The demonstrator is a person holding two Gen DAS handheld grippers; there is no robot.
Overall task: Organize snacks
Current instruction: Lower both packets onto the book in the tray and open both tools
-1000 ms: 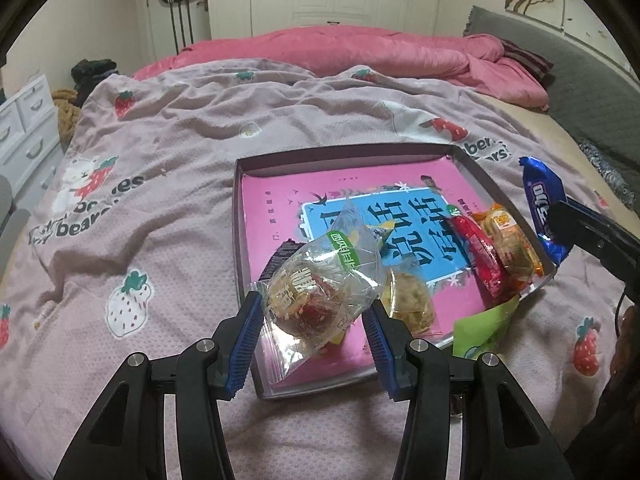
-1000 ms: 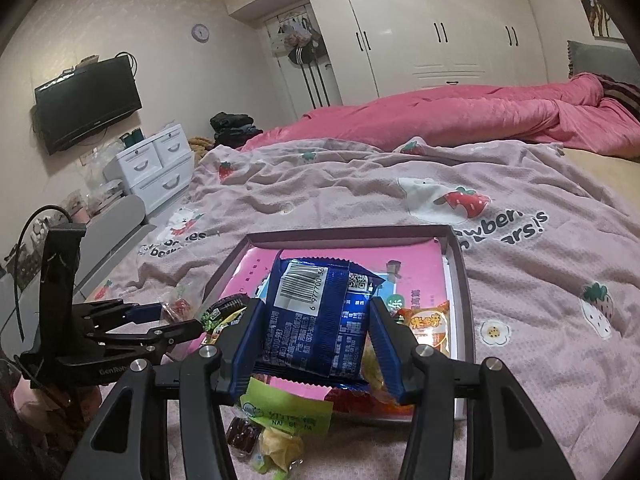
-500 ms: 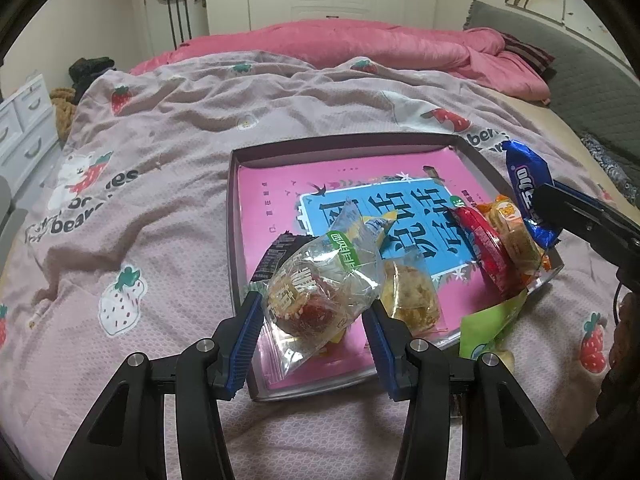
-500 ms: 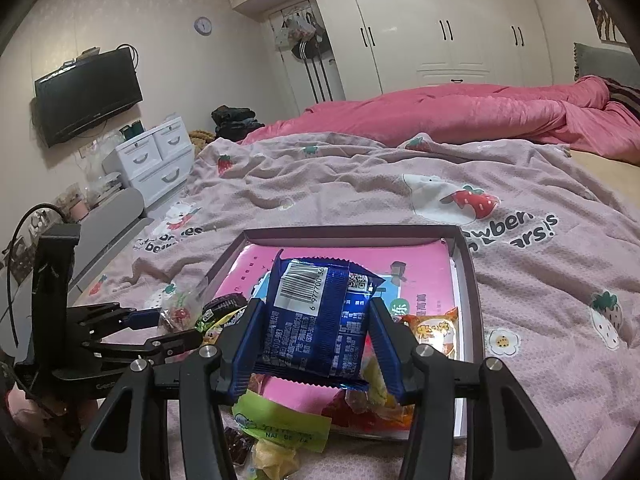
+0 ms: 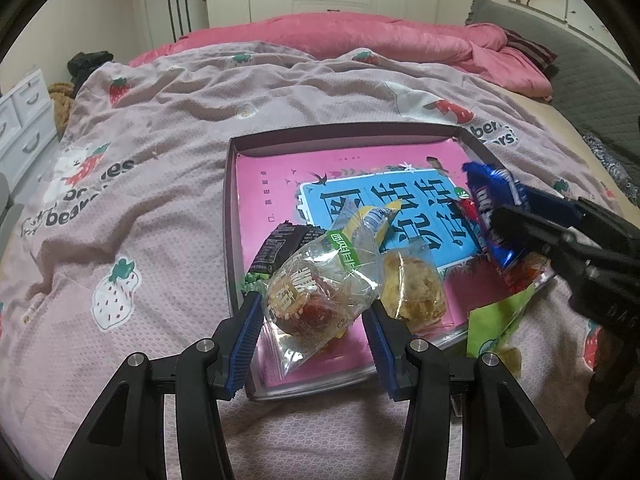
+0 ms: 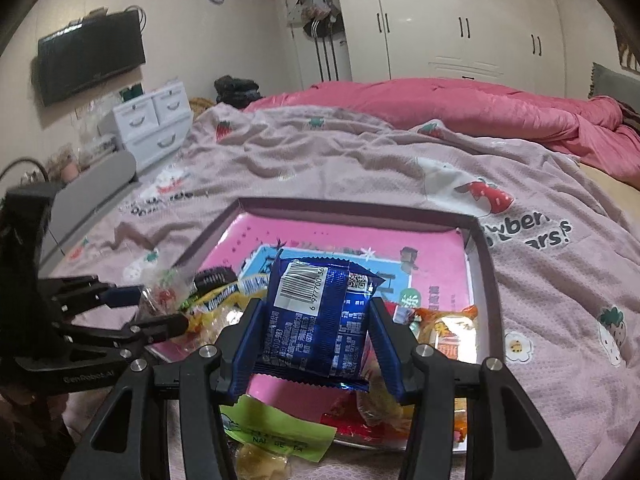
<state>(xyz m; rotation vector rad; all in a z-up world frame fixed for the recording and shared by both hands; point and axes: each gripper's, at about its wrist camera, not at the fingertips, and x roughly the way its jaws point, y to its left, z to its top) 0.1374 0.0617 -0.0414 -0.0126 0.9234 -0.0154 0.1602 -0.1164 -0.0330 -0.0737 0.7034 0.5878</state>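
Over the tray's near edge, left tongs pinching a clear pastry bag, right tongs pinching a blue packet; slippery wrappers, soft bed, likely slipping or landing outside.

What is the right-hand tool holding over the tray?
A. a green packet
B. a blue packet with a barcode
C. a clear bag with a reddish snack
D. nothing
B: the right gripper has its jaws closed on the blue packet, barcode facing the camera, above the tray; the clear bag sits in the left gripper.
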